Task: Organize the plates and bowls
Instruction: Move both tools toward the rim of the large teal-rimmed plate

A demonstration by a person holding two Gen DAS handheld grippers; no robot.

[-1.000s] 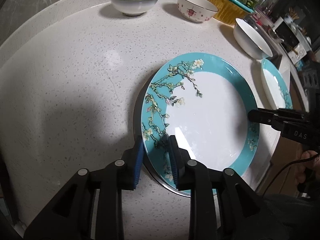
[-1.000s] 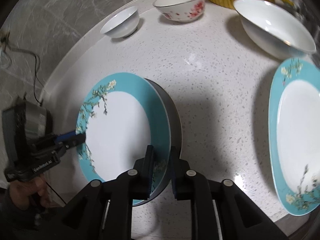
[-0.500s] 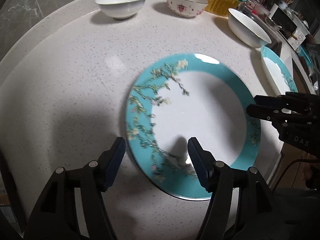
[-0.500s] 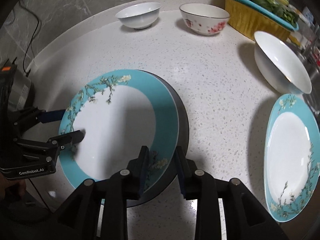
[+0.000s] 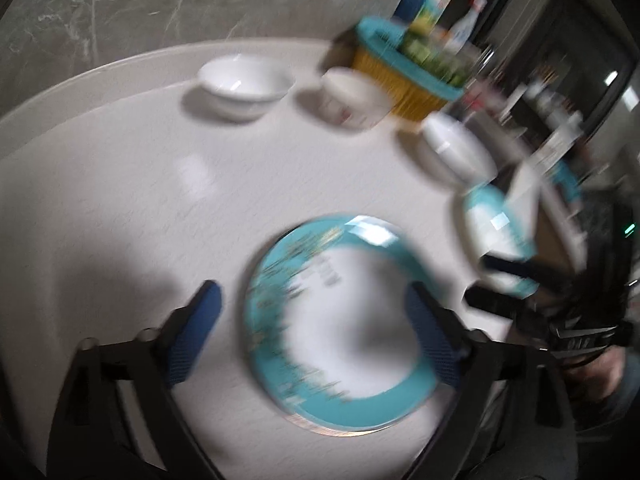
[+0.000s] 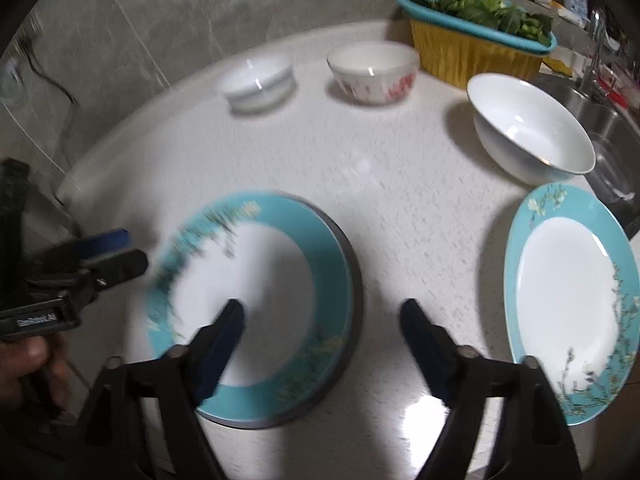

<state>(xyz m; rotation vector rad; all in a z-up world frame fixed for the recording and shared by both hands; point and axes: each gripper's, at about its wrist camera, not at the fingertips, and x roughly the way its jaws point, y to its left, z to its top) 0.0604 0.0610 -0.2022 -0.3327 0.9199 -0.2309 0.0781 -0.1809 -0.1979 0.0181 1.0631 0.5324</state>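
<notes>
A teal-rimmed plate with a flower branch (image 5: 344, 344) (image 6: 256, 300) lies flat on the white counter, on top of a grey plate whose rim (image 6: 354, 280) shows at its right. My left gripper (image 5: 316, 312) is open and empty, raised above this plate. My right gripper (image 6: 320, 316) is open and empty above the plate's right edge. A second teal plate (image 6: 572, 292) (image 5: 492, 224) lies to the right. A plain white bowl (image 6: 258, 80) (image 5: 244, 84), a red-flowered bowl (image 6: 372, 70) (image 5: 352, 96) and a large white bowl (image 6: 528, 128) (image 5: 456, 148) stand further back.
A yellow and teal basket of greens (image 6: 480, 28) (image 5: 408, 76) stands at the back right. A steel sink (image 6: 600, 120) lies right of the large bowl. A grey marble wall (image 6: 160, 32) curves behind the counter. Both views are motion-blurred.
Both grippers let go of the teal plate, opened wide and pulled up and back. The plate now lies flat on the grey plate.
</notes>
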